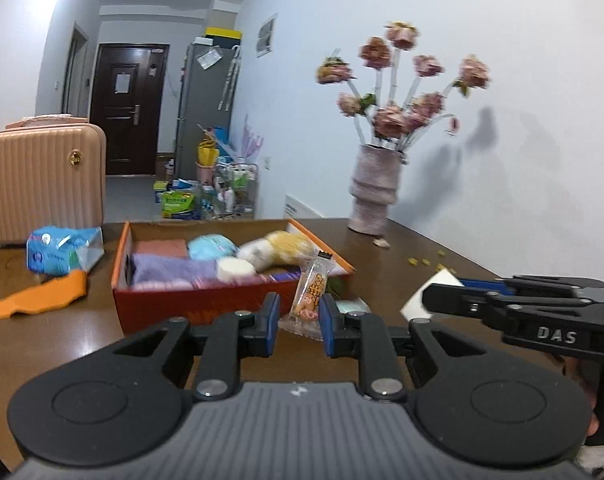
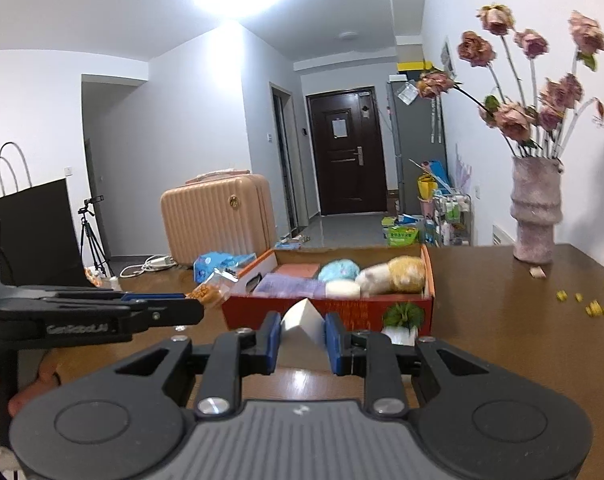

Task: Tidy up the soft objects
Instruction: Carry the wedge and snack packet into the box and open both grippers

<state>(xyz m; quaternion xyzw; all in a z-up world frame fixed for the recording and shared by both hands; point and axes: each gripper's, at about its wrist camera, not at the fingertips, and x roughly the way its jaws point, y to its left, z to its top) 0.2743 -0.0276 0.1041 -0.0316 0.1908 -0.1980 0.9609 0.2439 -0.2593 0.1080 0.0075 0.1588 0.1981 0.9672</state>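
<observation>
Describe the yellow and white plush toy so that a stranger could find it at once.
Find the open orange cardboard box on the brown wooden table. Inside, at the end nearest the pink ribbed vase, lies the yellow and white plush toy. It is the only fluffy two-coloured thing there, beside a light blue ball.

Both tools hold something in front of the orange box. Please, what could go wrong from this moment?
1. The left tool pinches a slippery snack packet only at its lower part; it may slide out.
2. The orange box already looks crowded with soft items, so the white block in the right tool may not fit well.
3. The two tools are close together and could bump.
</observation>
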